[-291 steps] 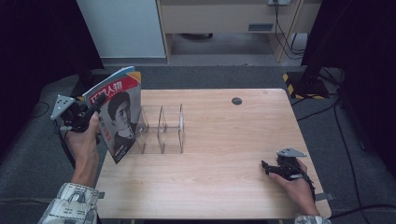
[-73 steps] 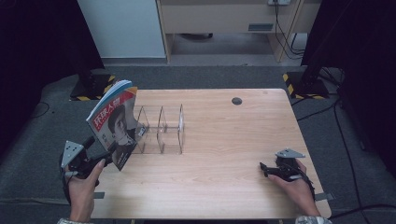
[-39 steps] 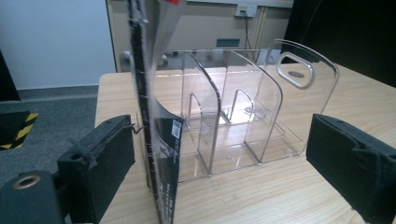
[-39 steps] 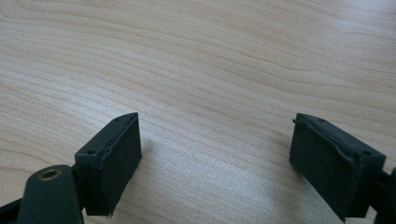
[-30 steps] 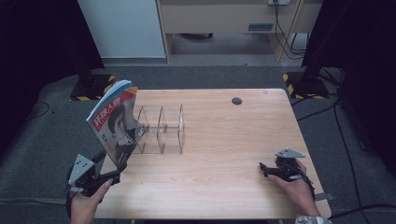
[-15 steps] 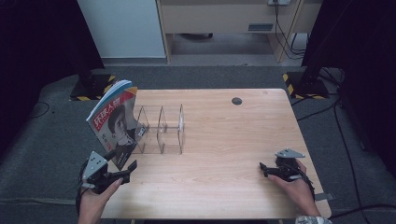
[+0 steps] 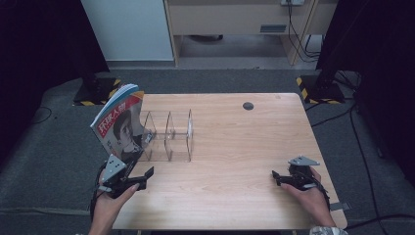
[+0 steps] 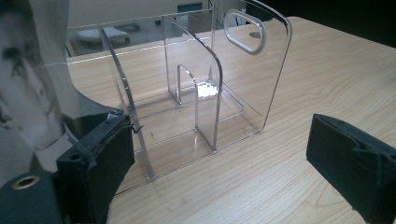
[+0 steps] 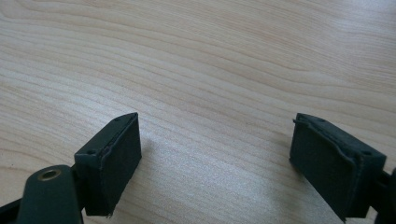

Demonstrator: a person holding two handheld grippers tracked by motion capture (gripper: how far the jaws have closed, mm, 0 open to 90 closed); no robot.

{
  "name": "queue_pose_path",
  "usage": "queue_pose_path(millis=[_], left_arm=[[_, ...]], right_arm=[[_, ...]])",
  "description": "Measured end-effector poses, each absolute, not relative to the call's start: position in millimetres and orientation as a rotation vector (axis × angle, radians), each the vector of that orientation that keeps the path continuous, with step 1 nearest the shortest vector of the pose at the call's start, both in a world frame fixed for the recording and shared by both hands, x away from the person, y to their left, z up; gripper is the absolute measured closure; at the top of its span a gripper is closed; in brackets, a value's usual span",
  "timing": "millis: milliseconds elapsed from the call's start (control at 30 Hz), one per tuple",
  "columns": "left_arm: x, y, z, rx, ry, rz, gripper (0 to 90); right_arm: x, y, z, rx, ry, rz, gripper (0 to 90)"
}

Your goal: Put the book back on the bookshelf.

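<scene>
While the magazine (image 7: 120, 125) leans in the clear rack (image 7: 169, 136) at left of frame, left gripper (image 7: 139, 177) fingers gape empty just below it; right gripper (image 7: 280, 177) fingers wide, empty, lower right on table (image 7: 235, 147).

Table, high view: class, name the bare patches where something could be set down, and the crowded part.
Free: the table between the rack and the right gripper, and the far right around the dark disc. Crowded: the left edge, with magazine, rack and left gripper.

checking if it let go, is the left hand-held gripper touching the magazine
Apart. In the high view the left hand-held gripper sits on the near side of the magazine, open, with bare table between its tips and the cover.
</scene>
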State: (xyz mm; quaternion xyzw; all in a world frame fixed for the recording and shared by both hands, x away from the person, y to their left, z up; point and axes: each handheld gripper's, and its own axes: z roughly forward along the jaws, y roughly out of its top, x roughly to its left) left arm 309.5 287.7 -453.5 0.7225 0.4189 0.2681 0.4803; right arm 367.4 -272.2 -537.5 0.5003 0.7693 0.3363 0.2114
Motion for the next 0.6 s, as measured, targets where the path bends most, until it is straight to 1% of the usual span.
queue_pose_path(millis=[600], left_arm=[[324, 271, -456, 1.804, 1.013, 0.608, 4.7]], right_arm=[[367, -272, -537, 1.392, 2.136, 0.934, 16.7]])
